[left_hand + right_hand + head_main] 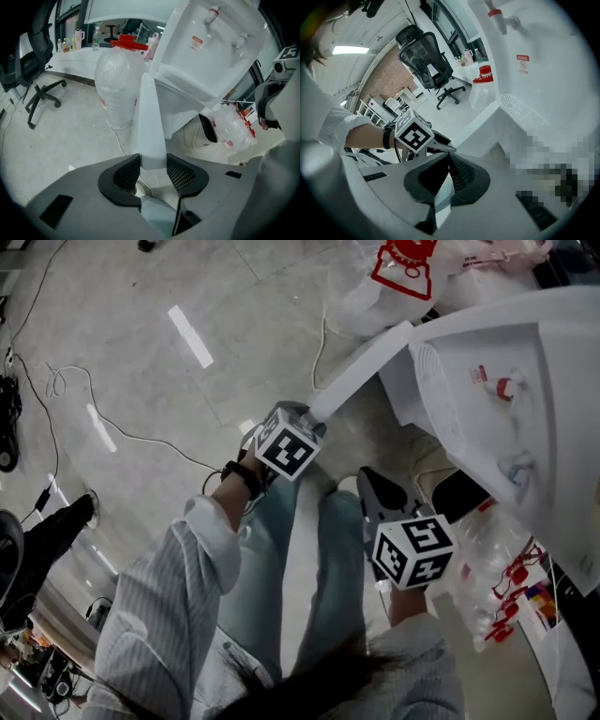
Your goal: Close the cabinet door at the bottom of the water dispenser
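Note:
The white water dispenser (525, 409) stands at the right, its bottom cabinet door (361, 371) swung out toward me. My left gripper (309, 418) is at the door's free edge. In the left gripper view the door's edge (151, 117) stands upright between the two mesh pads, touching both, so my left gripper (153, 168) is shut on it. My right gripper (370, 482) hangs lower, near the dispenser's base and apart from the door, its black fingers together and empty. The right gripper view shows its jaws (449, 161) meeting at the tips, with the door (478, 122) beyond.
Clear water jugs with red caps (403, 268) (119, 79) stand behind the door. Crumpled plastic bottles (487, 568) lie beside the dispenser. Cables (122, 432) run over the floor at left. An office chair (37, 70) stands farther off. The person's jeans-clad legs (309, 559) are below the grippers.

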Demonstrator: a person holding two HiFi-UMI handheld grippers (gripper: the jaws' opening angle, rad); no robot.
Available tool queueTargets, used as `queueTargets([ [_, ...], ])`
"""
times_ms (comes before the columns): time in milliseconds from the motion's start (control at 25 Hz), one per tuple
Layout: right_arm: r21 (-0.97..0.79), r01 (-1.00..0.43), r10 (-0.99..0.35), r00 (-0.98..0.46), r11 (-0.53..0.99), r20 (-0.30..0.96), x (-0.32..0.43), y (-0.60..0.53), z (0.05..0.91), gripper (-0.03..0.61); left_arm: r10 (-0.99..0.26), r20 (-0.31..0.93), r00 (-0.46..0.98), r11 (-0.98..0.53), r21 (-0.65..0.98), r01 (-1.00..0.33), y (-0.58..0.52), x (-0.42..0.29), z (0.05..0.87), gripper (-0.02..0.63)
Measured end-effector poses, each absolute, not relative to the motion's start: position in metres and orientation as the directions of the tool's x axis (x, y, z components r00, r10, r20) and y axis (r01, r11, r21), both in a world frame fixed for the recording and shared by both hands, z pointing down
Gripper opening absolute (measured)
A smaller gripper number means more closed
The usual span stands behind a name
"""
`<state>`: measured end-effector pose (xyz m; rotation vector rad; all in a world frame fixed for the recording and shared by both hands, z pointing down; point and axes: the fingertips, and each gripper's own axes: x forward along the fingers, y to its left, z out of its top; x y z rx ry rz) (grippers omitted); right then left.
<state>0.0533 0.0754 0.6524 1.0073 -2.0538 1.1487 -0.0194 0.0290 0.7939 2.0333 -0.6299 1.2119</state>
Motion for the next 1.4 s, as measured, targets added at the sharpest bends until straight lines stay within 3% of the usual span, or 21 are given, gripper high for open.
queueTargets([
  [680,-0.432,-0.804,-0.275,-0.56,0.408,0.782,0.132,0.141,0.674,0.014,-0.104,0.844,0.526,-0.565,0.385,-0.73,0.085,0.086,0.798,0.198],
  [1400,-0.425,-0.817,-0.285,-0.546,0.391,0.788,0.187,0.165,0.685,0.014,-0.081,0.852,0.518,-0.678,0.334,-0.655,0.102,0.183,0.8,0.206],
])
